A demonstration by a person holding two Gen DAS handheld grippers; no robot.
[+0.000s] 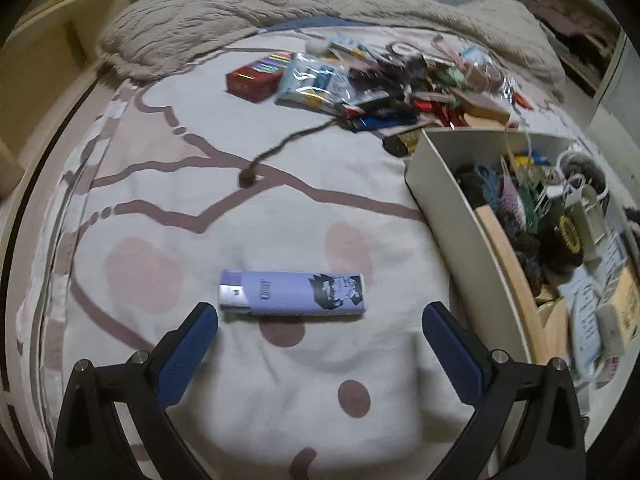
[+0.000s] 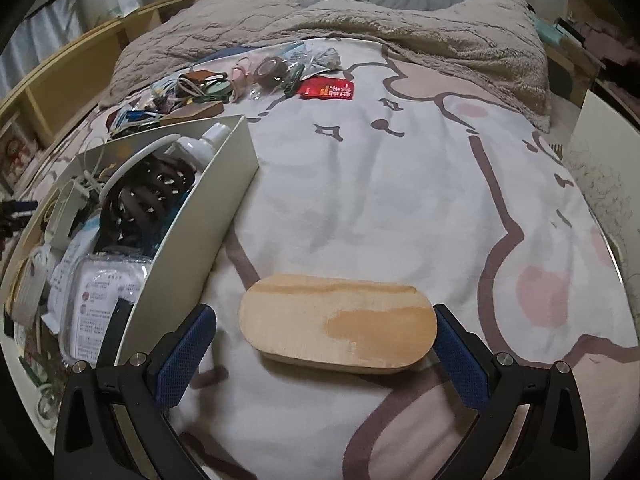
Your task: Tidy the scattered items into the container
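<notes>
A purple lighter (image 1: 292,293) with a cartoon print lies flat on the bed sheet, crosswise, just beyond my open left gripper (image 1: 320,320). The white box (image 1: 452,216) stands to the right, filled with several items. In the right wrist view an oval wooden piece (image 2: 340,322) lies on the sheet between the fingertips of my open right gripper (image 2: 326,322); the right pad (image 2: 460,356) is close beside its end, the left pad (image 2: 184,356) apart. The white box (image 2: 192,236) stands to the left.
A pile of scattered items (image 1: 384,84) lies at the far side of the sheet, with a red box (image 1: 256,76) and a dark cord (image 1: 280,148). A red packet (image 2: 327,89) lies further back. A beige blanket (image 2: 360,28) is bunched behind. Wooden shelves (image 2: 80,64) stand left.
</notes>
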